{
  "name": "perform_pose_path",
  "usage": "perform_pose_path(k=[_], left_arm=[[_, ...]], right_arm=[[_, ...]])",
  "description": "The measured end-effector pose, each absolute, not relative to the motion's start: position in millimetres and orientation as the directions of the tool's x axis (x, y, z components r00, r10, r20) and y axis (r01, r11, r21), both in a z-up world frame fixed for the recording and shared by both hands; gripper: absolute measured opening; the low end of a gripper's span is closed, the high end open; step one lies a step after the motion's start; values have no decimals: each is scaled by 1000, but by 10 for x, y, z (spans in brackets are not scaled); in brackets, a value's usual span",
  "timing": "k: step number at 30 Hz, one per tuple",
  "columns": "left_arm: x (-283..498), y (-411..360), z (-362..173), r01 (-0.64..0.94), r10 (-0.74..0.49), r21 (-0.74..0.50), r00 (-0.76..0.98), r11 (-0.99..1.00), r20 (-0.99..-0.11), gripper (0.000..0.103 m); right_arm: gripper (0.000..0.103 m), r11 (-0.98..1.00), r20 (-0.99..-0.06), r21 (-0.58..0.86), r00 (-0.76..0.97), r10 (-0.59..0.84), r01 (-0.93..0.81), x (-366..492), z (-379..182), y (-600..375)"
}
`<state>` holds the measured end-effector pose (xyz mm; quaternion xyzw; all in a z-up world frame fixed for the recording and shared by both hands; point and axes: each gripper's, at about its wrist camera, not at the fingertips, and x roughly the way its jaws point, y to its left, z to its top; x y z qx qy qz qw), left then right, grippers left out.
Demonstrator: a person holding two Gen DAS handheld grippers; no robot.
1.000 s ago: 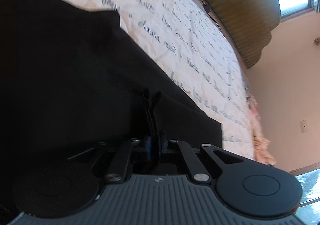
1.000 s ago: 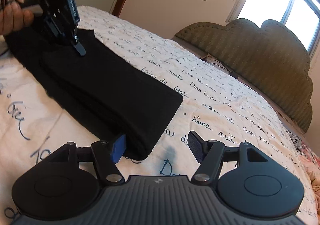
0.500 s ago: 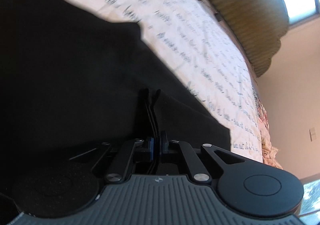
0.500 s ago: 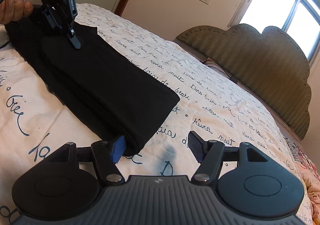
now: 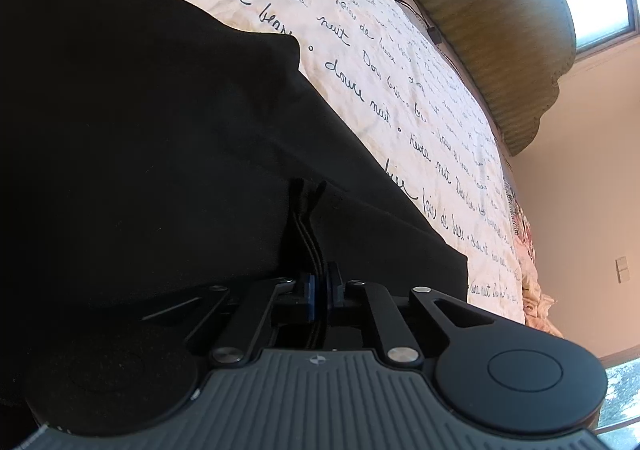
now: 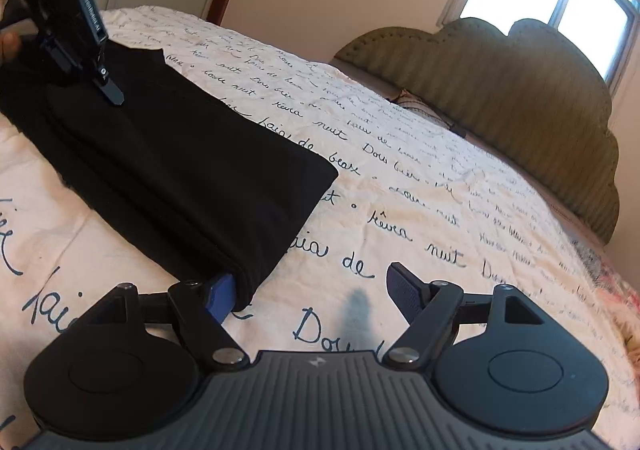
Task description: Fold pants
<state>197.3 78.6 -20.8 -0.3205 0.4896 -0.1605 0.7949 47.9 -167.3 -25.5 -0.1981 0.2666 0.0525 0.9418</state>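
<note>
matt black cloth pants [image 6: 180,170] lie on a creased script-printed cotton bedspread [image 6: 400,186].

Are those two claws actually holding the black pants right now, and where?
The left gripper pinches a raised fold of the black pants, its jaws opening. The right gripper holds nothing; its jaws are opening beside the near end.

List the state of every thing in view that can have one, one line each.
pants: black, folded into a long strip, flat on the bed.
left gripper: nearly closed on a pinch of pants fabric, jaws opening.
right gripper: jaws opening, wide apart, nothing held; left finger beside the pants' near end.
bedspread: spread flat, slightly wrinkled.
</note>
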Motion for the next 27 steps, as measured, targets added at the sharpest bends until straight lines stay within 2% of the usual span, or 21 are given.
perform_pose_path(k=[2, 3, 7, 9, 12, 14, 16, 19, 21, 23, 24, 25, 27], left_arm=[[1941, 826, -184, -43, -581, -677, 475, 735, -661, 15], [1917, 849, -167, -46, -588, -687, 479, 725, -652, 18], [1822, 893, -93, -32, -604, -705, 489, 709, -630, 18], [1805, 885, -95, -37, -606, -706, 483, 707, -632, 18], [1780, 864, -91, -45, -601, -703, 482, 710, -638, 18], [1751, 852, -72, -46, -592, -696, 487, 717, -642, 18], [1735, 817, -35, -32, -588, -689, 493, 724, -642, 23], [1659, 755, -17, -5, -585, -676, 496, 737, -641, 30], [1640, 699, -48, 4, -575, -662, 498, 750, -649, 31], [1649, 684, -82, -5, -556, -645, 503, 764, -662, 31], [1668, 677, -96, -15, -538, -630, 503, 777, -676, 24], [1681, 682, -119, -31, -518, -614, 503, 789, -691, 17], [1705, 716, -178, -36, -524, -625, 508, 780, -683, 15]], right_arm=[[78, 930, -535, -301, 845, 20, -212, 450, -223, -1701], [78, 935, -544, -265, 837, 57, -236, 412, -173, -1717], [80, 940, -502, 119, 798, 335, -320, 290, 138, -2095], [85, 916, -452, 299, 806, 383, -268, 383, 216, -2346], [85, 845, -424, 525, 828, 367, -106, 733, 242, -2667], [85, 736, -392, 675, 821, 416, -50, 1020, 212, -2770], [85, 598, -312, 799, 806, 503, -64, 1274, 148, -2757], [85, 457, -235, 886, 776, 585, -76, 1613, 11, -2599], [86, 467, -270, 883, 766, 584, -44, 1802, -101, -2490], [85, 514, -362, 857, 740, 568, 25, 1967, -287, -2424], [79, 537, -414, 841, 724, 552, 71, 2026, -402, -2412], [77, 505, -365, 861, 753, 548, 50, 2006, -496, -2448], [67, 481, -344, 875, 764, 546, 50, 1972, -556, -2507]])
